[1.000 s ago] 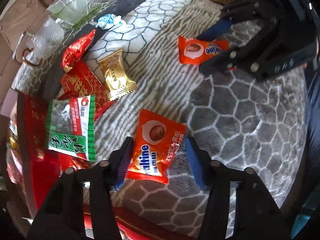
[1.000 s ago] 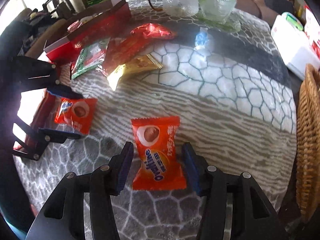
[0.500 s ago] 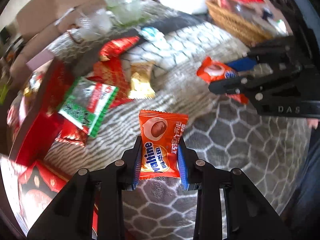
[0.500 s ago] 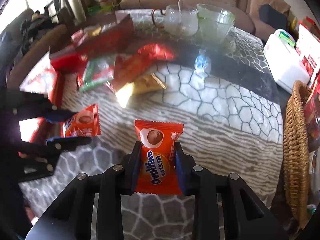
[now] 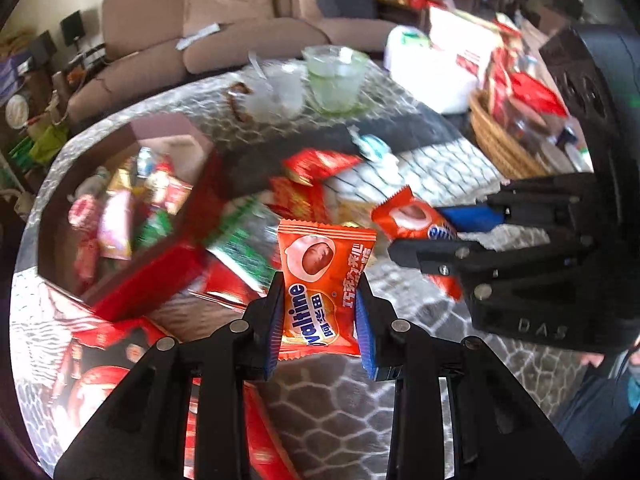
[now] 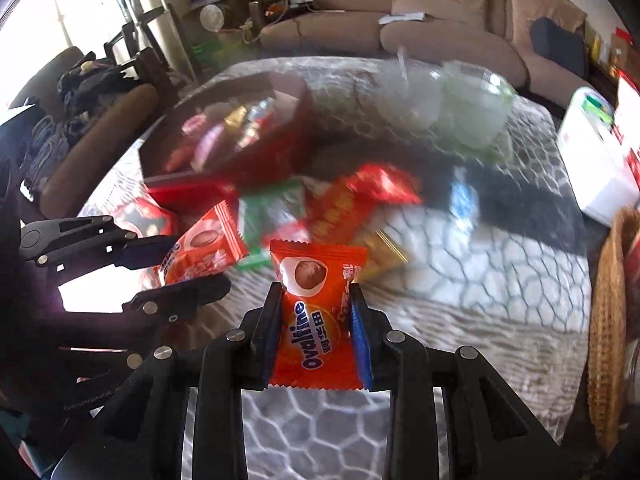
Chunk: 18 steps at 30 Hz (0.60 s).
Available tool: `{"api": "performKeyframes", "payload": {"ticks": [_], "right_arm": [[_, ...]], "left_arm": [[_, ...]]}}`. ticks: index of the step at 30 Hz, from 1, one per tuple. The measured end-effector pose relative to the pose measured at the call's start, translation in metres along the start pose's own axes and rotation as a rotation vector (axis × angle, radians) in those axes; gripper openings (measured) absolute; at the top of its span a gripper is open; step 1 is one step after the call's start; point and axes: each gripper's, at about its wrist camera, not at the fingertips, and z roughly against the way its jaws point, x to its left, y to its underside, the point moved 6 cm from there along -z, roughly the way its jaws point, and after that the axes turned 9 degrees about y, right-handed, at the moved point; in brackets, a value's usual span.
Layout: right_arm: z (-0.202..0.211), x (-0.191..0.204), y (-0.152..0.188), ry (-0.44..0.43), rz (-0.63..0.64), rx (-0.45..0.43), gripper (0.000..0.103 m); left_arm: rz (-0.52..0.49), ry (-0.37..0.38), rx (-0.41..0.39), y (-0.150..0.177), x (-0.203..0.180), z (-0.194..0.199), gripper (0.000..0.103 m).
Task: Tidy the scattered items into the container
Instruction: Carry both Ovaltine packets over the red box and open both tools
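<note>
- Left hand-held gripper (image 5: pixel 320 312) pinches one orange candy packet (image 5: pixel 325 288); right hand-held gripper (image 6: pixel 314 334) pinches the other orange packet (image 6: pixel 316 316)
- Red box (image 5: pixel 152 276) sits at ten o'clock; slippery packets might slide out and miss it

Brown sofa (image 5: pixel 240 36) behind the tabletop (image 5: pixel 460 168), which wears a grey honeycomb-patterned cloth. Remote (image 5: pixel 198 36) lies on a sofa seat. Green glass bowl (image 5: pixel 336 78) and clear glass cup (image 5: pixel 276 90) just beside each other at the far edge. White tissue pack (image 5: pixel 428 76) to their right. Wicker basket (image 5: pixel 500 140) near it, holding red packets.
</note>
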Motion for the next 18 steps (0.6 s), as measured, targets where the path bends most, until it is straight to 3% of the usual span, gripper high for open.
{"api": "performKeyframes", "payload": {"ticks": [6,11,18], "right_arm": [[-0.009,0.035,-0.053,-0.036,0.024,-0.03,0.031],[-0.023,0.062,-0.102,-0.073,0.035,-0.047,0.031],[-0.085,0.096,-0.163,-0.09,0.036,0.0,0.031]], "left_arm": [[0.084,-0.056,-0.05,-0.018,0.066,0.018,0.03],[0.183,-0.105,-0.075,-0.032,0.144,0.033,0.03],[0.24,-0.185,-0.039,-0.04,0.229,0.025,0.03]]}}
